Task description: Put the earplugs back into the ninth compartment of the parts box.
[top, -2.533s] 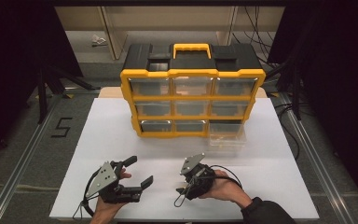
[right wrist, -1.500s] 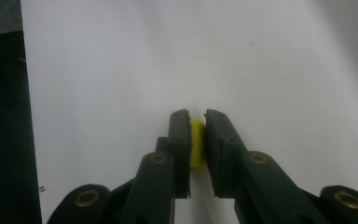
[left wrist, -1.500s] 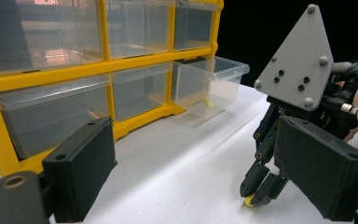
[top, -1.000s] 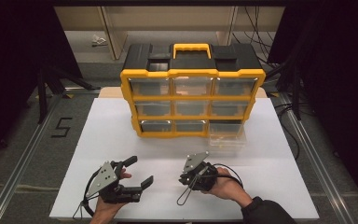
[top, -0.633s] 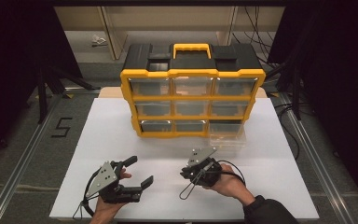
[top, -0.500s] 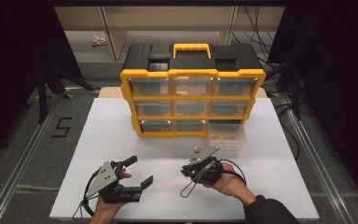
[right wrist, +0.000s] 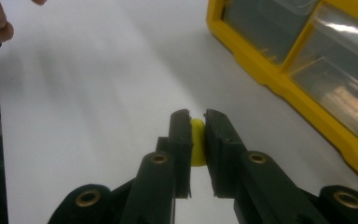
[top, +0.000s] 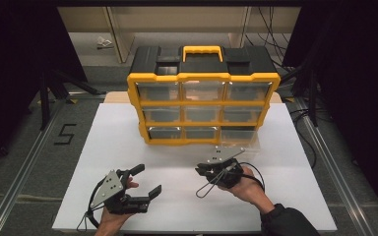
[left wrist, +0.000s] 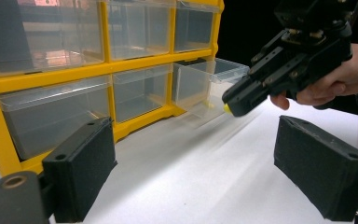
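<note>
Yellow bead (right wrist: 197, 141) sits pinched in the closed right gripper (right wrist: 196, 122); left gripper (left wrist: 193, 154) gapes empty. Slackened pressure could drop it short of the open drawer (top: 239, 134), far right.

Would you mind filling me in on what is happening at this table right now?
A person is working with two handheld grippers in front of a yellow drawer organizer on a white table. The right gripper is shut on a small yellow piece and held above the table near the pulled-out bottom-right drawer, likely its destination. The left gripper is held near the table's front edge with its jaws open and nothing between them.
</note>
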